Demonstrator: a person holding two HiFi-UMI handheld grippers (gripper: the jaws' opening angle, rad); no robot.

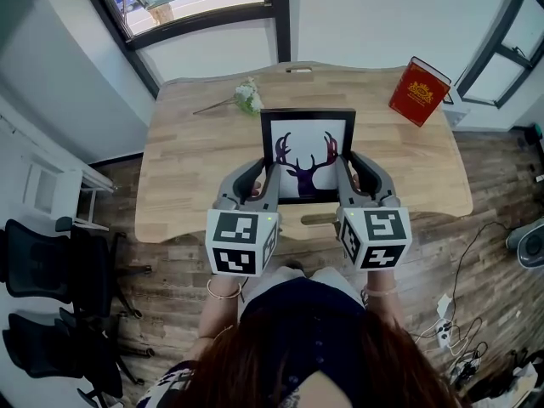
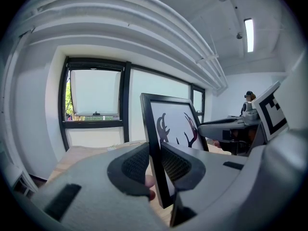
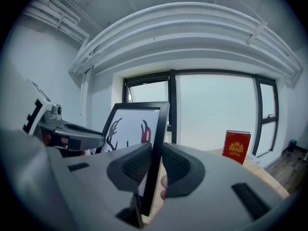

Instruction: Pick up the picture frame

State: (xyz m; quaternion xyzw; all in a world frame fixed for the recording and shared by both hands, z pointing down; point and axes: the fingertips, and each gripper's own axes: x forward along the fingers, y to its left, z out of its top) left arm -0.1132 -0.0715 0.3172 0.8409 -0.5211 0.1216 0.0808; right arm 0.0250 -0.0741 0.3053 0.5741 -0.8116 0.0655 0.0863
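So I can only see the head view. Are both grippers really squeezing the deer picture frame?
Observer: The left gripper view shows the left gripper squeezing the black edge of the picture frame from both sides.
Operator: And the other one?
Observer: The right gripper view shows the right gripper clamped on the opposite edge.
Operator: Is the red book lying down?
Observer: No, the red book stands upright on the table.

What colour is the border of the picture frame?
Black. The picture frame border shows best in the head view.
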